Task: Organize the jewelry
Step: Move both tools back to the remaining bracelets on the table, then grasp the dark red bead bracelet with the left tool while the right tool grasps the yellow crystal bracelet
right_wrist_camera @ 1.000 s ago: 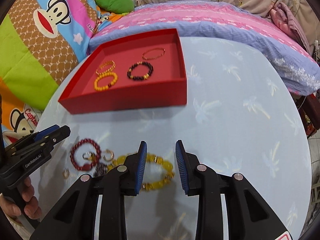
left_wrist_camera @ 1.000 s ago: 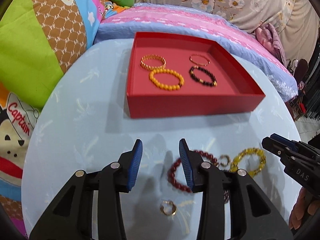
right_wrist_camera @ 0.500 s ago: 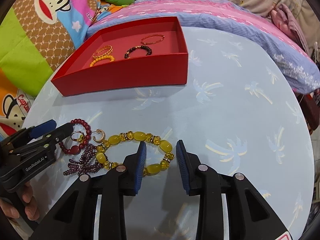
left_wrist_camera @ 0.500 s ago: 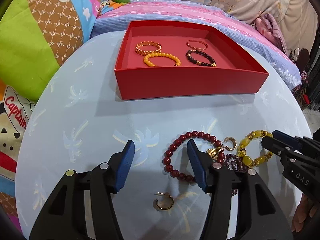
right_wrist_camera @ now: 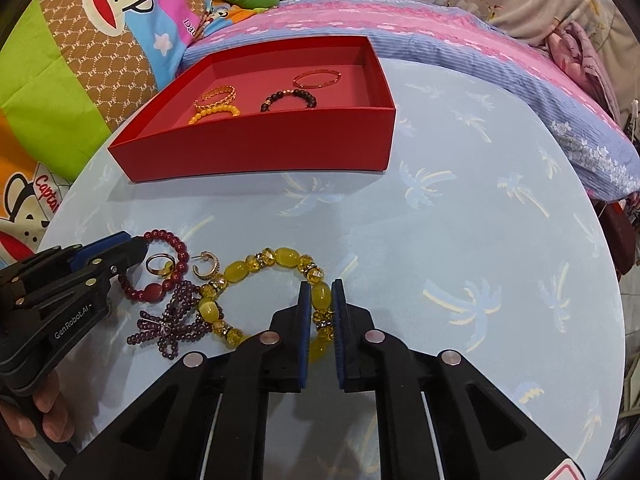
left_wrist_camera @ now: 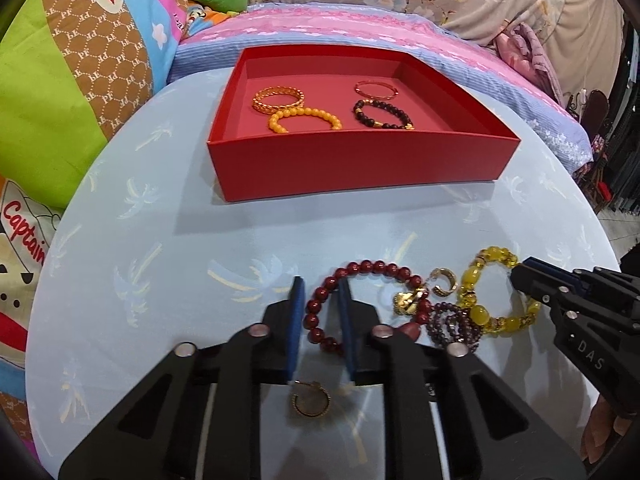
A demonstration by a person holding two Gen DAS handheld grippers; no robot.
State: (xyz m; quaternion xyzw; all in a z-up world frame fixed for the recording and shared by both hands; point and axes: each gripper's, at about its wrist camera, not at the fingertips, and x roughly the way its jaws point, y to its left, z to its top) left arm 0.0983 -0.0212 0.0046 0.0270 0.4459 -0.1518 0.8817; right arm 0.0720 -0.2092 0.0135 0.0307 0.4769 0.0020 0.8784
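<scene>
The left gripper [left_wrist_camera: 320, 292] has just closed its blue pads on the near-left arc of the dark red bead bracelet [left_wrist_camera: 360, 270], which lies flat on the pale blue palm-print tablecloth [left_wrist_camera: 140, 240]. The right gripper [right_wrist_camera: 320, 294] has likewise just closed, pinching a yellow bead of the yellow bead bracelet [right_wrist_camera: 256, 264]. Between the two bracelets sit a gold ring [right_wrist_camera: 156, 263], a gold hoop earring [right_wrist_camera: 206, 267] and a purple beaded ornament [right_wrist_camera: 168, 320]; another gold hoop [left_wrist_camera: 311, 399] lies under the left gripper. Farther back, the red tray [left_wrist_camera: 360, 160] holds four bracelets: a gold chain one, an orange one, a dark one and a thin pinkish one.
</scene>
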